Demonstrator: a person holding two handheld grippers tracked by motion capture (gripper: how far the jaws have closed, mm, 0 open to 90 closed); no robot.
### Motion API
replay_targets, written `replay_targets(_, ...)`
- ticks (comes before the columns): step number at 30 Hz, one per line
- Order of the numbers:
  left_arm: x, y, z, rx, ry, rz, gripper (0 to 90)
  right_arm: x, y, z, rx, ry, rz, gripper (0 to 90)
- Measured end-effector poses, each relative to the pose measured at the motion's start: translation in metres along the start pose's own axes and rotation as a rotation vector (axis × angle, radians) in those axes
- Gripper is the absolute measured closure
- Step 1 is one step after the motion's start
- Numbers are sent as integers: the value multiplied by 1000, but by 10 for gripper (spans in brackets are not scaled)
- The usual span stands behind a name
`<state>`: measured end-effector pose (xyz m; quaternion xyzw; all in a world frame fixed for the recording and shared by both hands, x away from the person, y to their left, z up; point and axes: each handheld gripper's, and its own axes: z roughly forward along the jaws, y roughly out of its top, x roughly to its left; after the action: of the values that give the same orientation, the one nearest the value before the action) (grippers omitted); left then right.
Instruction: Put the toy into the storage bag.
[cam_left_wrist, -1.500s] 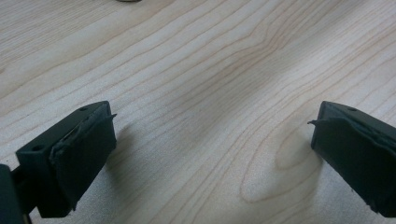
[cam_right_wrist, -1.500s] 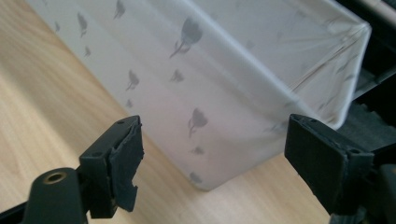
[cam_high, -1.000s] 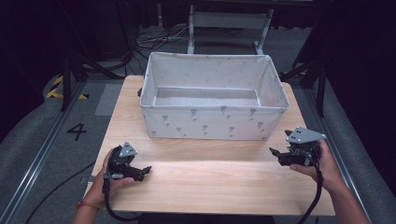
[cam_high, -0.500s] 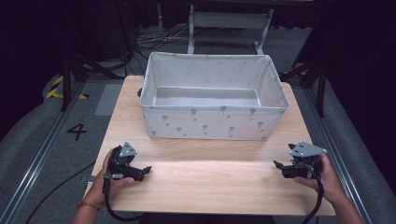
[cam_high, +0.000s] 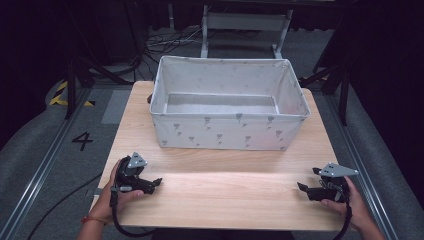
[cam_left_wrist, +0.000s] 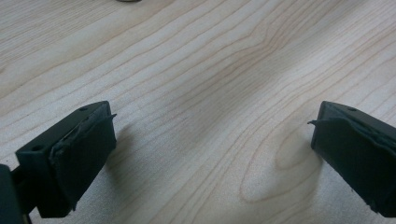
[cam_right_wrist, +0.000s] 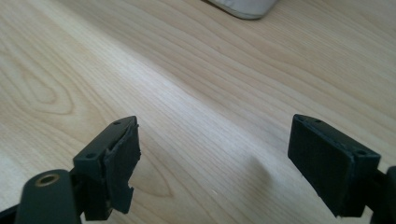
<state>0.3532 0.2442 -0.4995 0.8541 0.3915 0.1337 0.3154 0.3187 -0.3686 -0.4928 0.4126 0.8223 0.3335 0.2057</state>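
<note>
Your left gripper (cam_high: 156, 182) and right gripper (cam_high: 301, 187) rest spread and empty on the tabletop (cam_high: 225, 187); next reach toward the bin (cam_high: 227, 132).

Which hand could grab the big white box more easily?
Probably the left. The left gripper sits nearer the box, just below its front left corner. The right gripper is farther out, near the table edge. Both are open and empty.

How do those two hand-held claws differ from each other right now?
The left gripper lies near the table's left edge, the right gripper near its right edge. The left one's jaws point right, the right one's point left. Both are open, hold nothing, and stay short of the fabric bin.
</note>
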Motion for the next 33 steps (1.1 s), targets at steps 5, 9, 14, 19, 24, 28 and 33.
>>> replay_targets(5,-1,0,0,0,0,-6,3,-6,-13,-1,-17,-18,53,175)
replay_targets(9,-1,0,0,-2,7,-7,3,-12,-19,-2,-16,-25,97,164)
replay_targets(14,-2,0,-1,1,12,-18,2,-17,-21,-2,-4,-8,123,149)
replay_targets(19,-3,-1,-1,2,14,-31,2,-17,-21,-2,-4,-9,123,148)
replay_targets(24,-3,-1,0,2,13,-32,2,-17,-21,-2,-4,-9,123,148)
replay_targets(28,-3,-1,0,2,13,-32,2,-17,-21,-2,-4,-8,123,147)
replay_targets(33,-3,-1,0,2,13,-32,2,-17,-21,-2,-4,-8,123,147)
